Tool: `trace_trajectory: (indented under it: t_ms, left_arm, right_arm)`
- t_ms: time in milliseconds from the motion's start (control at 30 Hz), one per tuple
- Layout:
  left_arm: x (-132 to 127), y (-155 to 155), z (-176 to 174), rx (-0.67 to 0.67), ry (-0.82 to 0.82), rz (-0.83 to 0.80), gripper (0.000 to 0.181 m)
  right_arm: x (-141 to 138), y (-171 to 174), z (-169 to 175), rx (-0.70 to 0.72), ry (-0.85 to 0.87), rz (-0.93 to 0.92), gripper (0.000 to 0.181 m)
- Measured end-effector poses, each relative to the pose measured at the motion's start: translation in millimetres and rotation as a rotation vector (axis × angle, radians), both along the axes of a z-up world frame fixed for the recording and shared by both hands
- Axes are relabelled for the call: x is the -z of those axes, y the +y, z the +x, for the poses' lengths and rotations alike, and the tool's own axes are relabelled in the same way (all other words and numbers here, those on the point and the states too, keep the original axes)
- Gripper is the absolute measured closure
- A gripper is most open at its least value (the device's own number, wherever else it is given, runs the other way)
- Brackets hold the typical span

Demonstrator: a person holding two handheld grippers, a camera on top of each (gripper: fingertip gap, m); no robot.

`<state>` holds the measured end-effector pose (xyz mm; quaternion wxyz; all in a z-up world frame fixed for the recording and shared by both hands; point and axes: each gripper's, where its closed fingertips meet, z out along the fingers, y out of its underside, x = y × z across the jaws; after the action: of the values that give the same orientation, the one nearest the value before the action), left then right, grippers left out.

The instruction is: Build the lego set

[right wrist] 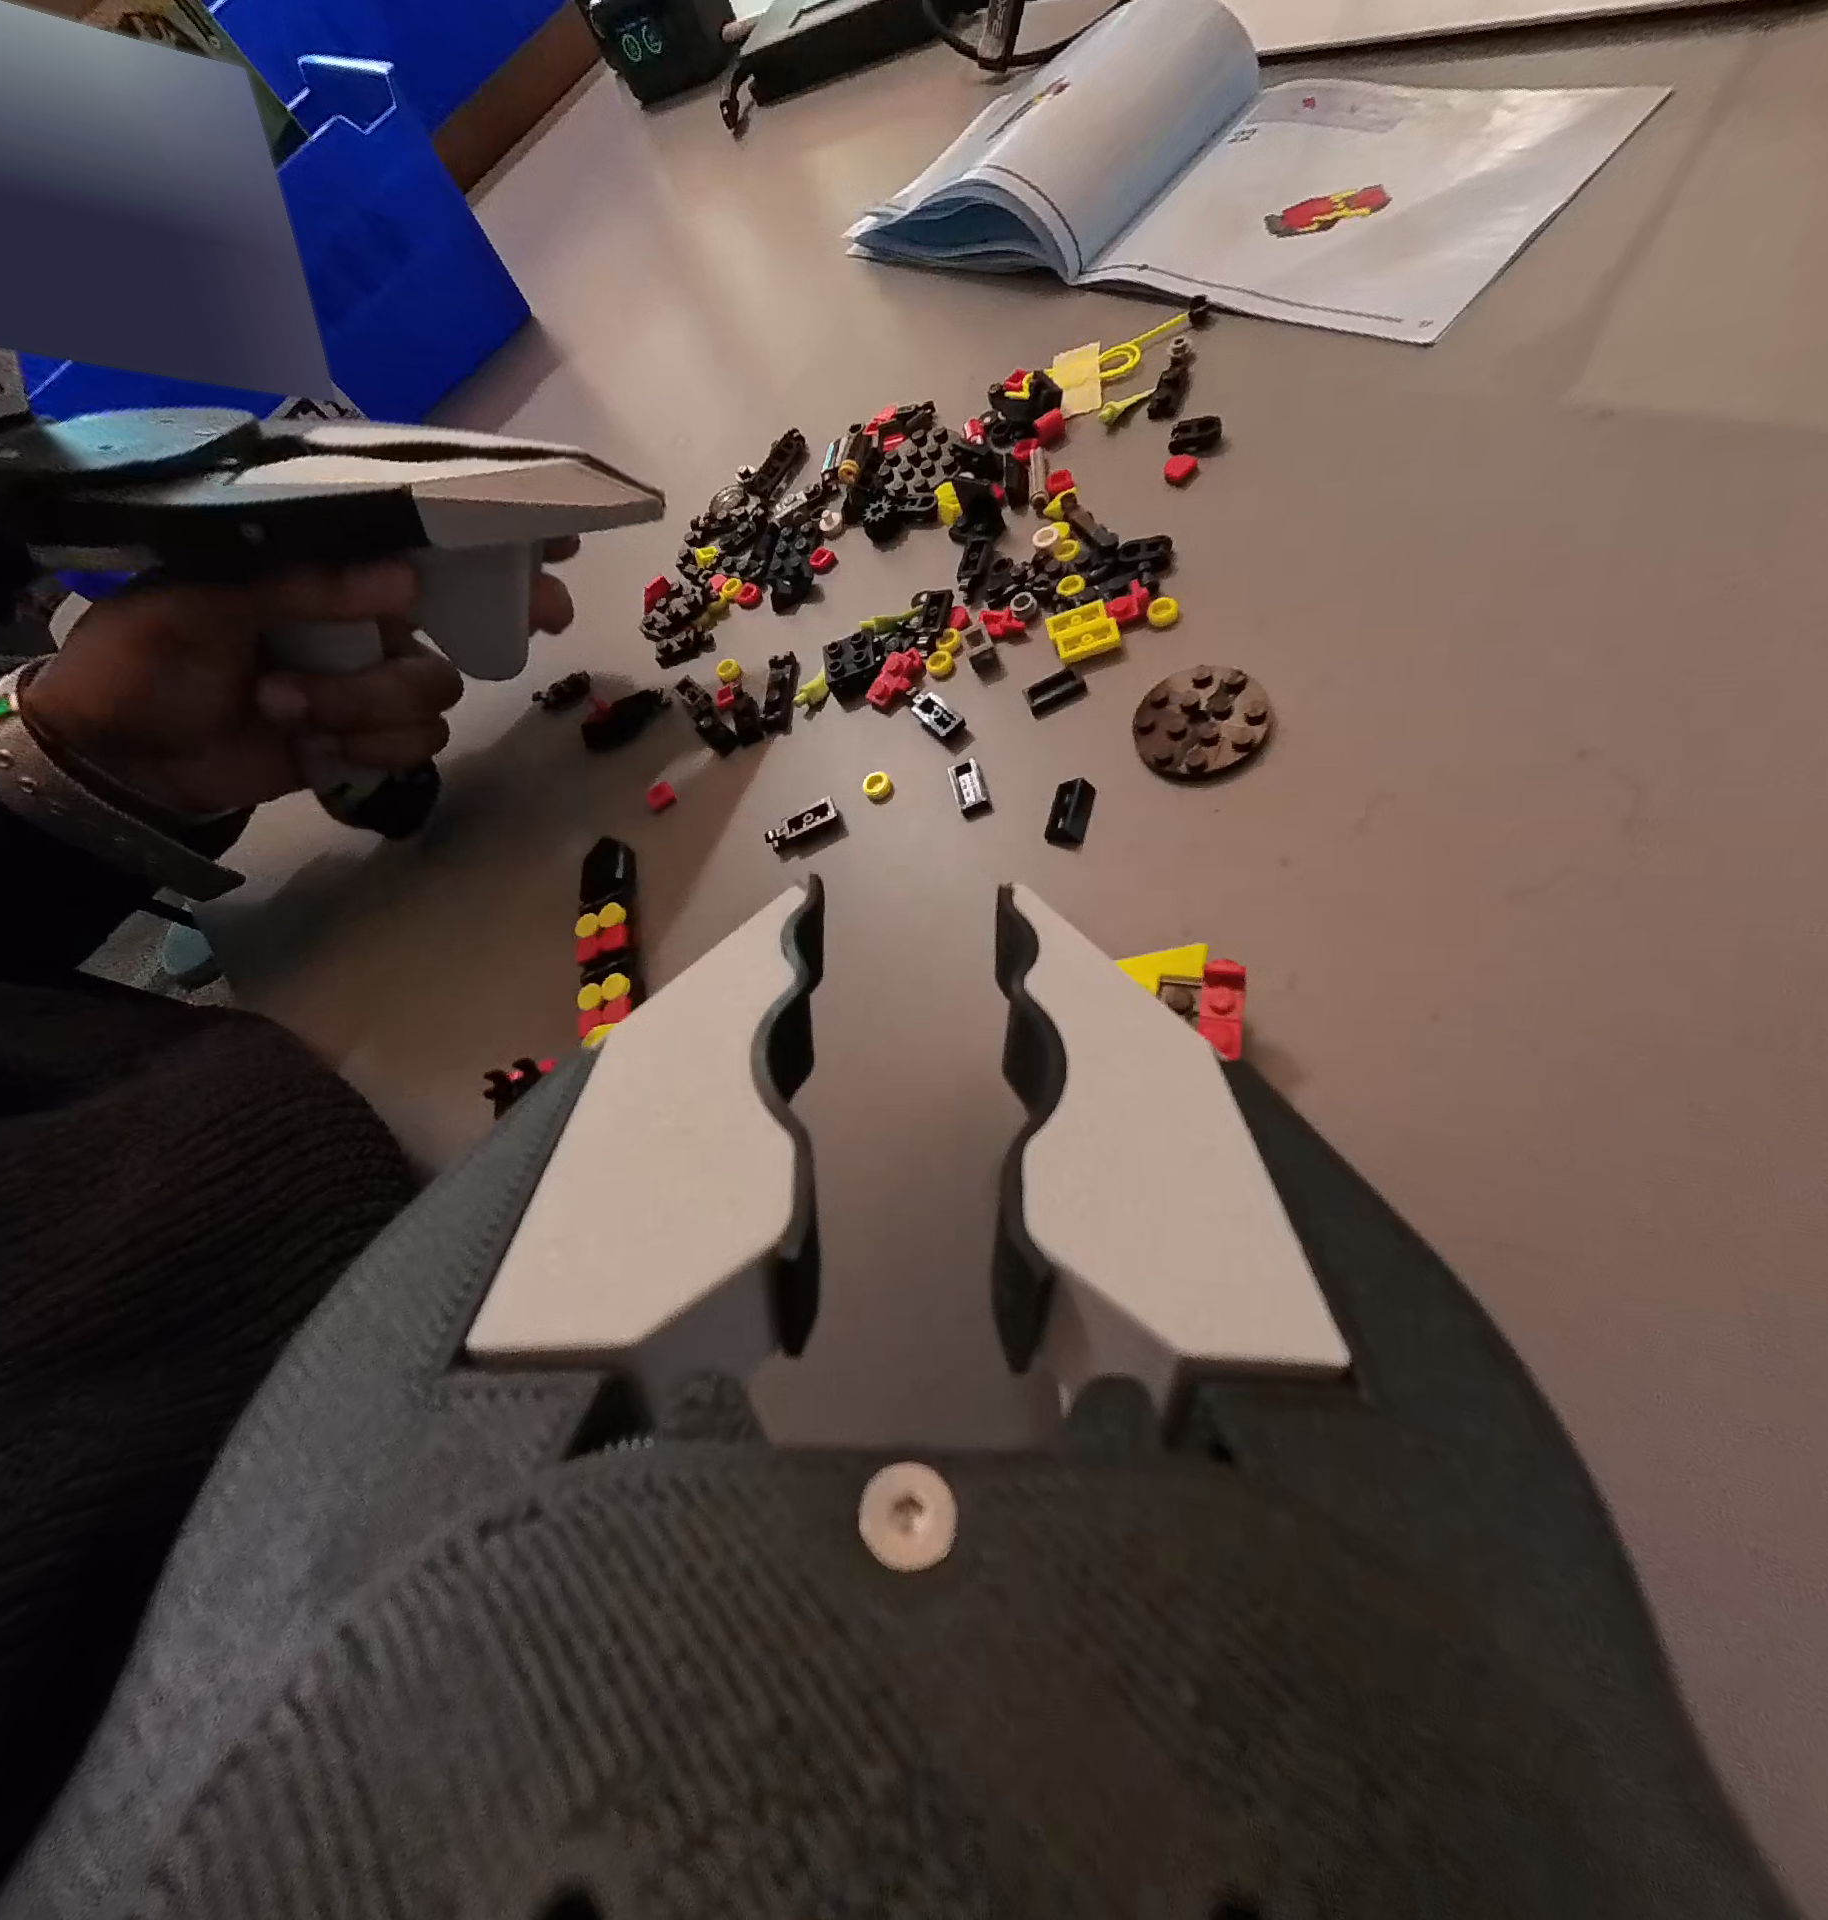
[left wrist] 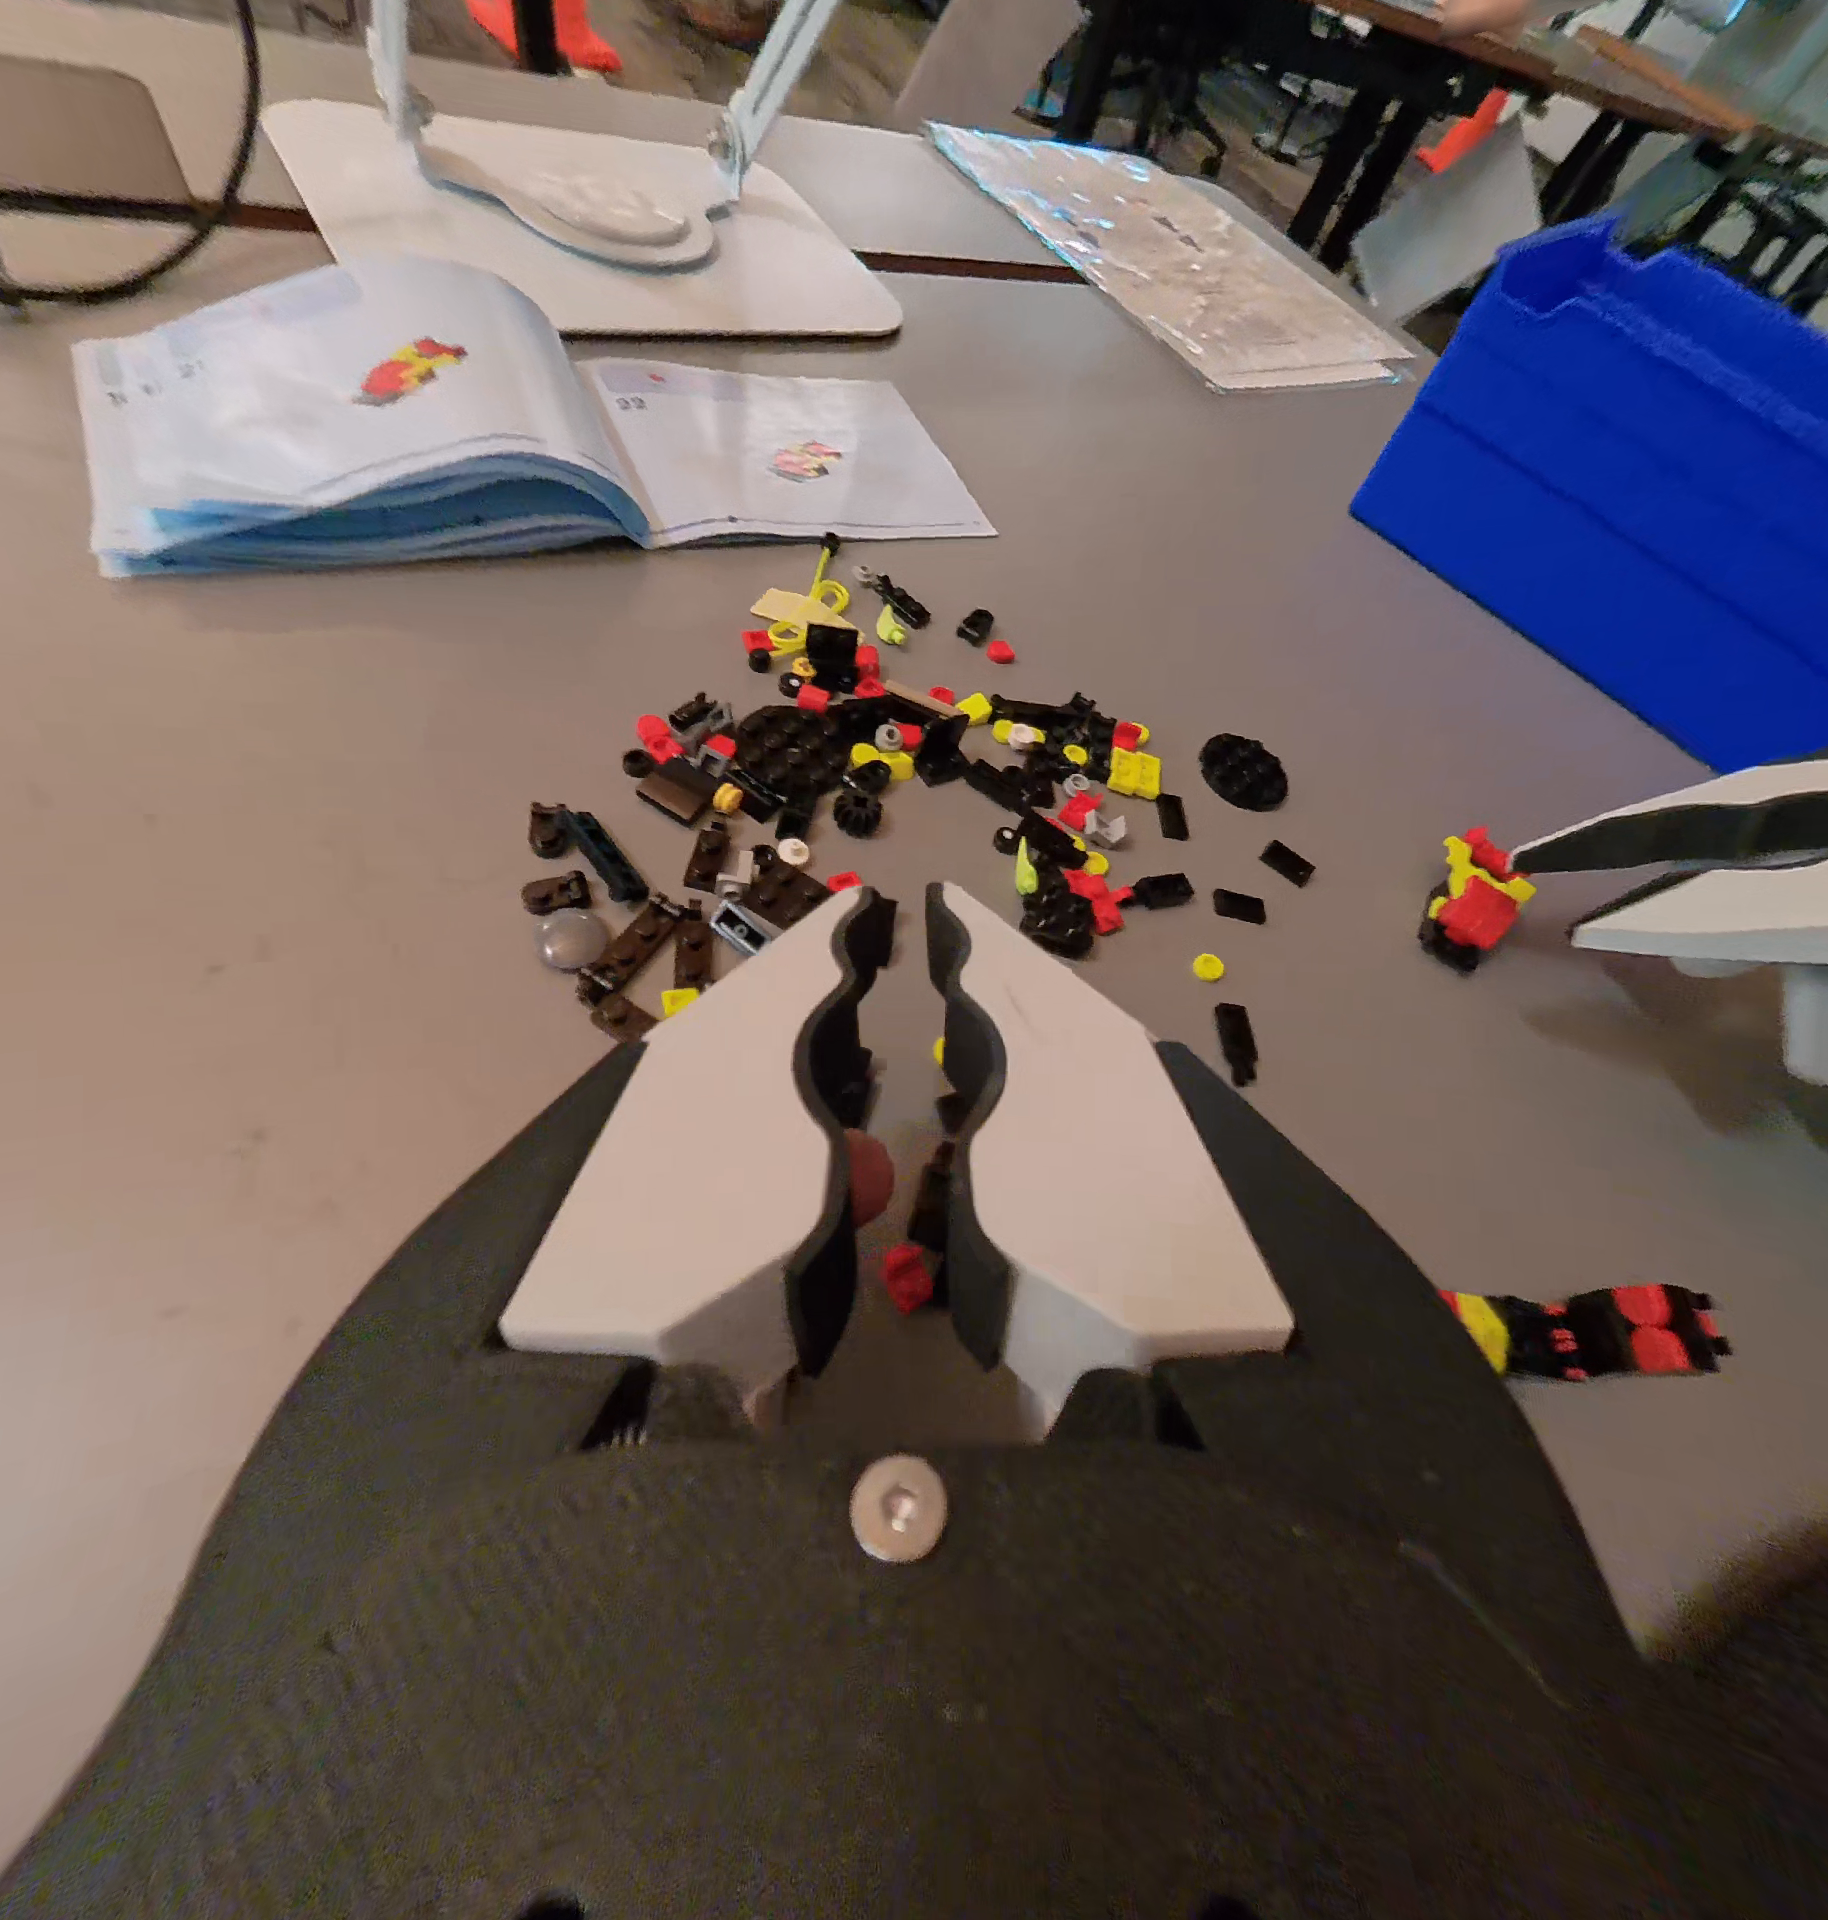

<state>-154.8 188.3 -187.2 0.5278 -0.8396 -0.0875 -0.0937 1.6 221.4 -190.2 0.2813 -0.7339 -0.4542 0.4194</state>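
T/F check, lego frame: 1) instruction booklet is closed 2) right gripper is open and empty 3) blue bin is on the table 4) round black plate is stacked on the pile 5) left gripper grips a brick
1) False: the instruction booklet lies open.
2) True: right gripper is open, holding nothing.
3) True: blue bin sits on the table.
4) False: the round black plate lies alone beside the pile.
5) False: left gripper is nearly closed, holding nothing.
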Motion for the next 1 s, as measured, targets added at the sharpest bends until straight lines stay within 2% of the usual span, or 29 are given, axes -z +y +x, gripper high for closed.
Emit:
trace_trajectory:
  t_ms: [100, 267, 400, 833, 1000]
  left_arm:
    - [-4.3, 0.7, -4.5, -0.035, 0.058, 0.021, 0.172]
    - [-37.4, -5.2, -42.5, -0.251, 0.080, 0.179, 0.181]
    - [-43.5, -9.5, -55.8, -0.317, 0.059, 0.212, 0.181]
    - [-31.8, -8.1, -60.5, -0.318, -0.031, 0.163, 0.179]
    - [-12.5, -4.6, -55.8, -0.240, -0.026, 0.029, 0.162]
  right_arm:
    - [-0.6, -0.1, 0.3, 0.000, 0.001, 0.001, 0.149]
    - [-2.2, -0.3, 0.7, 0.000, 0.007, 0.001, 0.149]
    - [-1.8, -1.0, 0.4, -0.003, 0.006, -0.003, 0.149]
    - [-0.3, -0.1, 0.6, 0.000, 0.005, -0.014, 0.149]
    - [-0.6, 0.9, 0.9, 0.005, 0.010, -0.026, 0.149]
